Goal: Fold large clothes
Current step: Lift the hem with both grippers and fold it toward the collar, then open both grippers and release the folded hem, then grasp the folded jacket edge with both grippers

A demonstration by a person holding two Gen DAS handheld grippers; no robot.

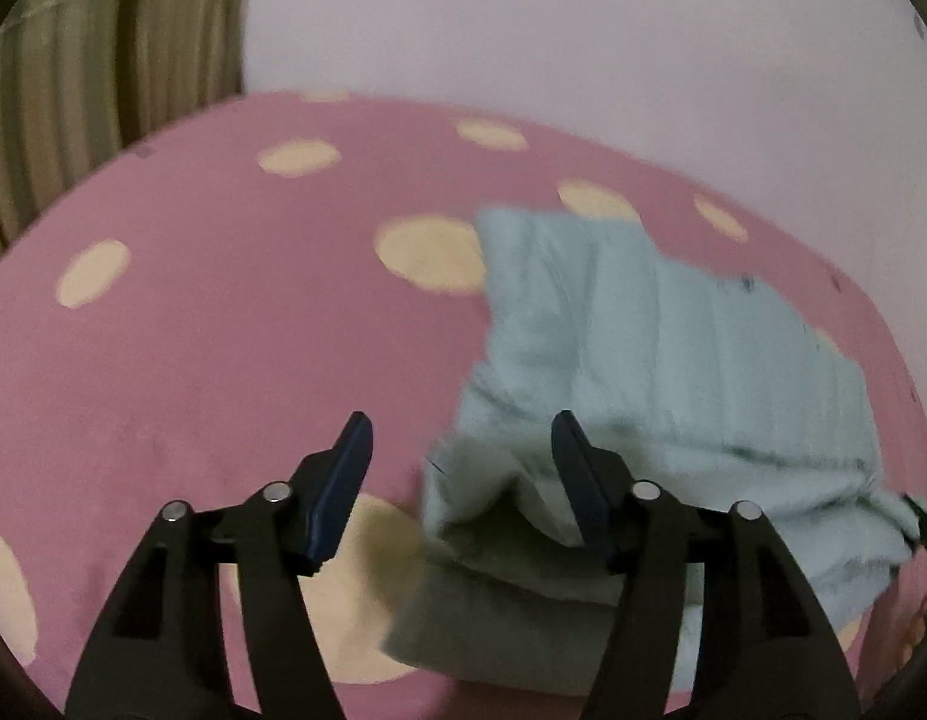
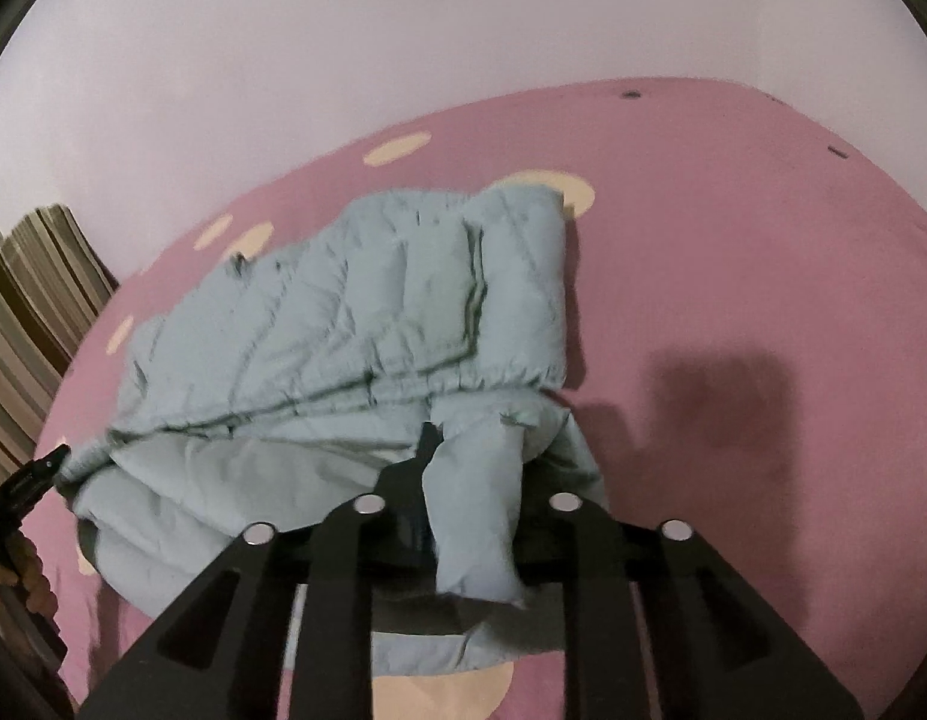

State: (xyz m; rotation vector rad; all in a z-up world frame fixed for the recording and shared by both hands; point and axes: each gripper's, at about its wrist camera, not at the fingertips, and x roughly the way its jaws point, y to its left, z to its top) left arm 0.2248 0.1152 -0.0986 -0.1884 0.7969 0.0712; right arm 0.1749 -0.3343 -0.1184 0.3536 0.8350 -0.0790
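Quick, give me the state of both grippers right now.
Left gripper: open, fingers apart, holding nothing, at the edge of the jacket.
Right gripper: shut on a fold of the jacket.

The quilted jacket (image 2: pixel 355 300) ahead of the right claw (image 2: pixel 472 474) is pale grey-blue, with darker seam lines between its padded bands. The bedsheet (image 1: pixel 211 324) ahead of the left claw (image 1: pixel 460 438) is pink, scattered with cream oval dots. The left claw has dark navy pads (image 1: pixel 343 480) on black arms with silver rivets. Far to its upper left, the curtain (image 1: pixel 91 60) is striped in olive, beige and brown. The wall (image 2: pixel 403 30) is pale lilac-white.
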